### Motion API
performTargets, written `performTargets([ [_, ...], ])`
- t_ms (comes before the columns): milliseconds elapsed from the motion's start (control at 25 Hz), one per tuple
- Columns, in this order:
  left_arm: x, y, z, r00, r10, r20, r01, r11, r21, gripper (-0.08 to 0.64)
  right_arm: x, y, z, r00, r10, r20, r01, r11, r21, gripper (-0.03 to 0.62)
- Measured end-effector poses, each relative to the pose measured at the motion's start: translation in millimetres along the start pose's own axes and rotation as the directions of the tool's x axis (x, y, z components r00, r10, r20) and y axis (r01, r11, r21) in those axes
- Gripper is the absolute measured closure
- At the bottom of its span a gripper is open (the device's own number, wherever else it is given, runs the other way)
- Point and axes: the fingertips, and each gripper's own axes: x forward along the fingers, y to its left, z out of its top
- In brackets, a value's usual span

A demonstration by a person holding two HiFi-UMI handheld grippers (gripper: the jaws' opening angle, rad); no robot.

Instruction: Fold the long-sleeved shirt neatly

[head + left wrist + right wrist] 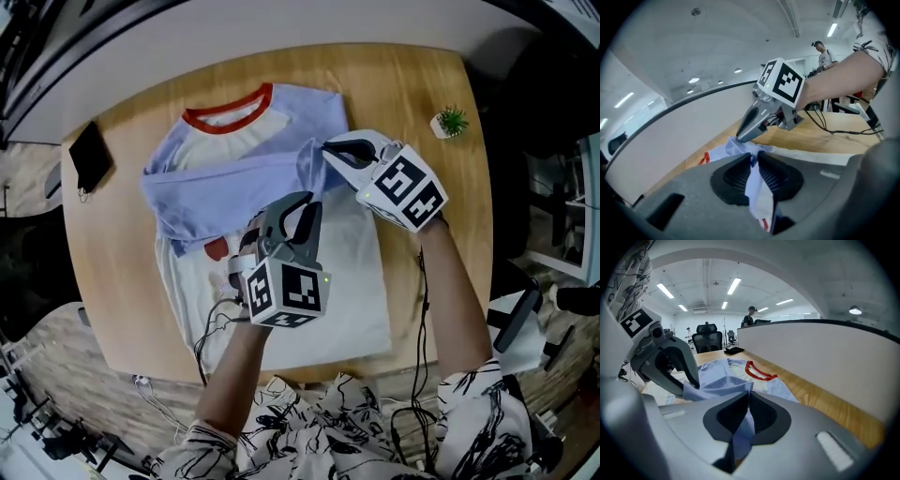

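Note:
The long-sleeved shirt [352, 286] lies flat on the round wooden table [412, 84], with a white body, light blue sleeves and a red collar [228, 112]. A blue sleeve [225, 183] is drawn across the chest from the left. My left gripper [284, 208] is shut on a bunch of the blue and white cloth [757, 192] over the chest. My right gripper [327, 150] is shut on the sleeve's blue end [740, 427], just right of the left gripper. Each gripper view shows the other gripper's tip pinching the same fold, the right gripper [744, 134] and the left gripper [692, 379].
A black flat object [91, 156] lies at the table's left edge. A small potted plant [452, 121] stands at the far right. Cables hang off the near edge [211, 333]. Office chairs [707, 336] and people stand in the room behind.

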Motion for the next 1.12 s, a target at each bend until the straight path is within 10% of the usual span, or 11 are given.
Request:
performTargets([
  [120,13,-17,-5,0.997,-0.076,0.000,0.076,0.997,-0.021,0.327,-2,-10,-25,0.999,-0.008,-0.050,0.009,1.000,0.013,0.511],
  [400,11,-28,-15,0.996,-0.084,-0.010,0.084,0.995,-0.053,0.307,-21,-16,-35,0.999,-0.014,-0.052,0.017,0.999,0.044,0.462],
  [680,-17,-28,-26,0.998,-0.066,-0.012,0.065,0.995,-0.081,0.308,-5,23,-38,0.993,-0.011,-0.119,-0.008,0.988,-0.156,0.390],
  [840,-47,-16,-37,1.000,-0.016,0.001,0.016,0.993,-0.117,0.310,-17,39,-6,1.000,0.024,-0.016,-0.026,0.992,-0.127,0.415],
  [1120,-99,-6,-106,0.994,0.018,-0.105,-0.039,0.978,-0.206,0.305,1,26,-85,0.959,-0.016,-0.282,-0.033,0.985,-0.169,0.451],
])
